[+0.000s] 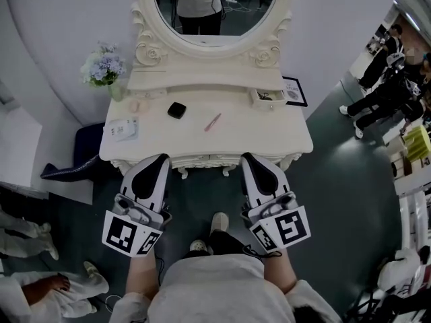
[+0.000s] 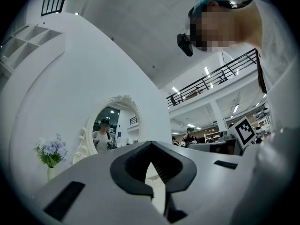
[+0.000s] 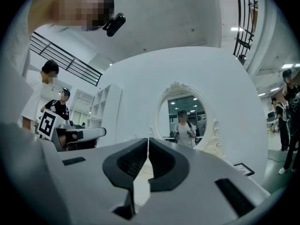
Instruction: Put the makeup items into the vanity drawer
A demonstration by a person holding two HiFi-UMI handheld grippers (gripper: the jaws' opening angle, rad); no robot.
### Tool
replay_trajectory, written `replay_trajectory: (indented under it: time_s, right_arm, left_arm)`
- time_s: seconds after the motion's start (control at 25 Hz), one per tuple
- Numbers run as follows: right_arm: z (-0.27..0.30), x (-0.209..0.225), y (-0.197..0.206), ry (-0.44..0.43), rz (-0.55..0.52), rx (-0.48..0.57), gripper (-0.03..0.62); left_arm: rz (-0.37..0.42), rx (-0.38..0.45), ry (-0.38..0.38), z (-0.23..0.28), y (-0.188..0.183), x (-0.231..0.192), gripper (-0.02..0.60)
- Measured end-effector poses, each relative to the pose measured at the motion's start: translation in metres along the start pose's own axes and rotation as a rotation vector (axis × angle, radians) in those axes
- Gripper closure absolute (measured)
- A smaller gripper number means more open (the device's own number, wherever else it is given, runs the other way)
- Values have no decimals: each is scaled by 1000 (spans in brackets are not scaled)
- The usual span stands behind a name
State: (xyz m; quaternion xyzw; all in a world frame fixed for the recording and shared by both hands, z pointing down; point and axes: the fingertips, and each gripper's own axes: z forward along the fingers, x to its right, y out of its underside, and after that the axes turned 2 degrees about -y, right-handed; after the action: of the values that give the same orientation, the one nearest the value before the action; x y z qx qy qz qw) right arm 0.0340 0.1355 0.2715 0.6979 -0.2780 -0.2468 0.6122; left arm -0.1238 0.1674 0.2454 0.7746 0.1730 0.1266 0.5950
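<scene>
White vanity (image 1: 269, 132) under oval mirror (image 1: 229, 12). Left gripper (image 1: 158, 159) and right gripper (image 1: 250, 157) hover at its front edge, both with jaws pressed together, nothing between. Flowers (image 1: 102, 66) back left, white packet (image 1: 122, 128) left. Small shelf drawer (image 1: 266, 96) open, back right. Black compact (image 1: 176, 110) mid-top, pink pencil (image 1: 213, 122) near it, apart.
</scene>
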Motion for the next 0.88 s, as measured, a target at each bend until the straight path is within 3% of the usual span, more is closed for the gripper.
replay_trajectory:
  time_s: [0.88]
  right_arm:
    - [76,122,13,-89,18,9,571]
  left_arm:
    - [72,12,-51,130,23,-7,574]
